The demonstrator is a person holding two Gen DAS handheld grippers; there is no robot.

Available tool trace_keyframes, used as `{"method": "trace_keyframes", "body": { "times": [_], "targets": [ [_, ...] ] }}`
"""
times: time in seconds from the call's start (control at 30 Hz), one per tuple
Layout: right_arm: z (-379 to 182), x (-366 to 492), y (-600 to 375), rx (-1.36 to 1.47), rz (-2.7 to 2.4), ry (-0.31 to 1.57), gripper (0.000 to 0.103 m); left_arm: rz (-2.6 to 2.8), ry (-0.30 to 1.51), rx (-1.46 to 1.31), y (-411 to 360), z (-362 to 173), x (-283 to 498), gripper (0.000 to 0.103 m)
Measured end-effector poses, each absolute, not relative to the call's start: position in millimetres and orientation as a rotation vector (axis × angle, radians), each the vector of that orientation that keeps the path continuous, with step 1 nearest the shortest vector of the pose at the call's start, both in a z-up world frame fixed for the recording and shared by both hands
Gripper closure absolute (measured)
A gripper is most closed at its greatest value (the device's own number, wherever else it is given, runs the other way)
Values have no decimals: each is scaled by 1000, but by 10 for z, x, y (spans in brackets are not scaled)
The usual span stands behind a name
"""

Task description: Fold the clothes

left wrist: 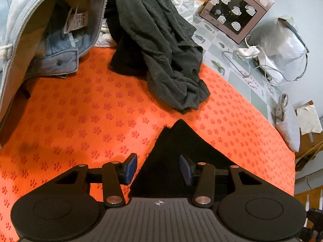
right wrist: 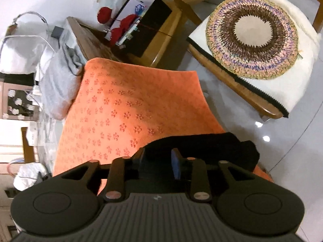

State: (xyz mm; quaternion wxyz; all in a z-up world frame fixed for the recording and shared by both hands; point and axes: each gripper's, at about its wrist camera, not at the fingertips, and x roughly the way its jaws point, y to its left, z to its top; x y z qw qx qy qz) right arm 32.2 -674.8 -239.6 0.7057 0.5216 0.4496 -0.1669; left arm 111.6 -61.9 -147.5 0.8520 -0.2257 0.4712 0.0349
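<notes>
Holding your left gripper [left wrist: 159, 168] above the orange cloth [left wrist: 80, 121] on the desk, you keep its fingers [left wrist: 130, 167] about half open. A black garment [left wrist: 177, 147] lies beneath them with its pointed corner aimed toward 12 o'clock; nothing is gripped, since the pads stand clear of the fabric on both sides. At 11 o'clock a pair of light jeans [left wrist: 50, 20] hangs, and at 12 o'clock a dark grey top [left wrist: 161, 50] sits crumpled, probably waiting its turn.

Moving to your right gripper [right wrist: 159, 163], its fingers [right wrist: 176, 166] are narrowly parted, and the same black garment [right wrist: 212, 147] fills the gap. Whether the pads press on it you cannot tell from this view. The garment's long axis seems to run from 9 to 3 o'clock along the near edge of the orange cloth [right wrist: 131, 100], its right end bunched by the desk's corner. That spot suits stacking, so it is likely being laid down there. A chair with a round woven cushion [right wrist: 252, 40] stands at 1 o'clock.
</notes>
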Motion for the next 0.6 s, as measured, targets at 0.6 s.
{"method": "trace_keyframes", "body": {
  "times": [0.6],
  "targets": [
    [-2052,355,-6794,1098,-395,879,102,53,990,-484,-622,-1502,1183,54]
  ]
}}
